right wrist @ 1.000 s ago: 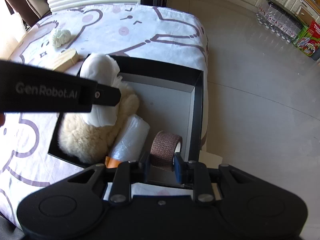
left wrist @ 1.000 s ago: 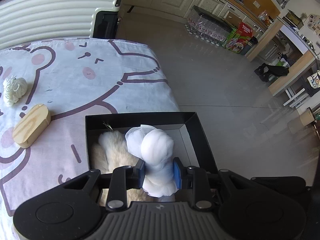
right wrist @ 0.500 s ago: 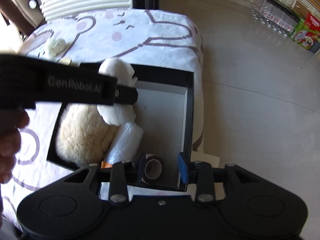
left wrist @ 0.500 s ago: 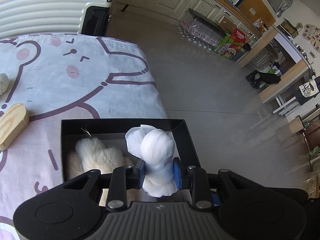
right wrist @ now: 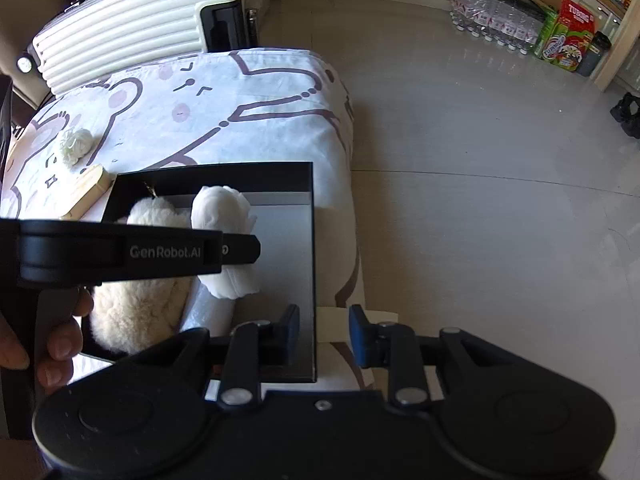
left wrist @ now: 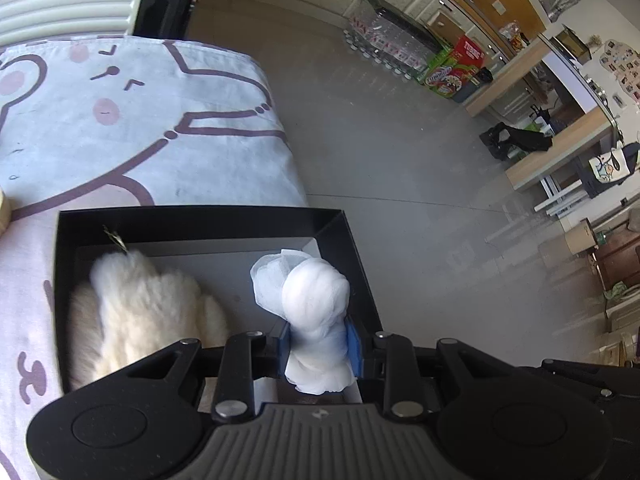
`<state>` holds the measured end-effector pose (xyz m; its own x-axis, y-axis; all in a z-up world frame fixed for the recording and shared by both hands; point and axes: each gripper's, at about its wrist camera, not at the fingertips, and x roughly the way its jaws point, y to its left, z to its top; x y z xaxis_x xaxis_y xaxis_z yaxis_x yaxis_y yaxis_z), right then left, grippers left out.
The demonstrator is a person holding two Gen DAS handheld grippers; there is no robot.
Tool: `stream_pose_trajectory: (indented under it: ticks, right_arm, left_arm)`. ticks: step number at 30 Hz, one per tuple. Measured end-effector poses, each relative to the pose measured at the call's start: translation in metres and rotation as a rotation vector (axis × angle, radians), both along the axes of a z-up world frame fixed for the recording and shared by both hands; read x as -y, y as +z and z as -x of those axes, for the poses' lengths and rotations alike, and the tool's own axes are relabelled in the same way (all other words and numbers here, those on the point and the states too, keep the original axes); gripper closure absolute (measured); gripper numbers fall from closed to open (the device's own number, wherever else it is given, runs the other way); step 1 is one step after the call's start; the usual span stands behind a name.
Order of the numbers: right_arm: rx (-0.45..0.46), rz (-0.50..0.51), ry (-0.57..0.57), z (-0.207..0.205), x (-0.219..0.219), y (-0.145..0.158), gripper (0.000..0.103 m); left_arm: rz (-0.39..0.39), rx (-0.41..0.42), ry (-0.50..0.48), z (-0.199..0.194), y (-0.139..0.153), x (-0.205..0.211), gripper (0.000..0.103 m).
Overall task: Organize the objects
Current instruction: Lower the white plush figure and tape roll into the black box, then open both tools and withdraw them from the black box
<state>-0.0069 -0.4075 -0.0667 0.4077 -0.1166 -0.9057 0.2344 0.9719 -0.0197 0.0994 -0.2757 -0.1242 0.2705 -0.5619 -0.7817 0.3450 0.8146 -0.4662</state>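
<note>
**White bundle held over the black box**

The left gripper [left wrist: 319, 342] is clamped on a white gauze-wrapped bundle [left wrist: 316, 300], its blue pads pressing both sides; the bundle hangs above the grey floor of the open black rectangular box [left wrist: 200, 216], just right of the fluffy cream plush toy [left wrist: 144, 312] lying inside (a small metal clasp shows at the toy's far end). The right gripper [right wrist: 324, 334] holds nothing; its jaws are closing, straddling the box's right wall [right wrist: 313, 240] without touching it. Left of the box on the cartoon-printed tablecloth [right wrist: 240, 120] lie a pale oval wooden case [right wrist: 86, 192] and, beyond it, a small crumpled white ball [right wrist: 76, 144].
</note>
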Motion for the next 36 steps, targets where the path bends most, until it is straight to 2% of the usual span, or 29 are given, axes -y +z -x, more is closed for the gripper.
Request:
stream_pose_trajectory:
  ticks: [8,9,12,23,36]
  right_arm:
    - [-0.015,0.005,-0.025,0.002,0.011,-0.005,0.076]
    - [-0.018,0.008,-0.027,0.002,0.012,-0.006,0.076]
    - [-0.027,0.013,-0.034,0.002,0.015,-0.009,0.076]
    - [-0.022,0.007,-0.041,-0.002,0.014,-0.011,0.076]
    - [0.016,-0.016,-0.088,-0.006,0.007,-0.004,0.076]
  left_arm:
    - [-0.032,-0.033,-0.078,0.005,-0.013,0.020,0.072]
    - [-0.031,-0.041,-0.088,0.006,-0.014,0.021,0.071]
    - [-0.031,-0.053,-0.089,0.007,-0.018,0.024,0.053]
    - [-0.038,-0.040,-0.053,0.002,-0.011,0.011,0.054]
    - [-0.079,0.024,-0.025,0.001,0.010,-0.017,0.054]
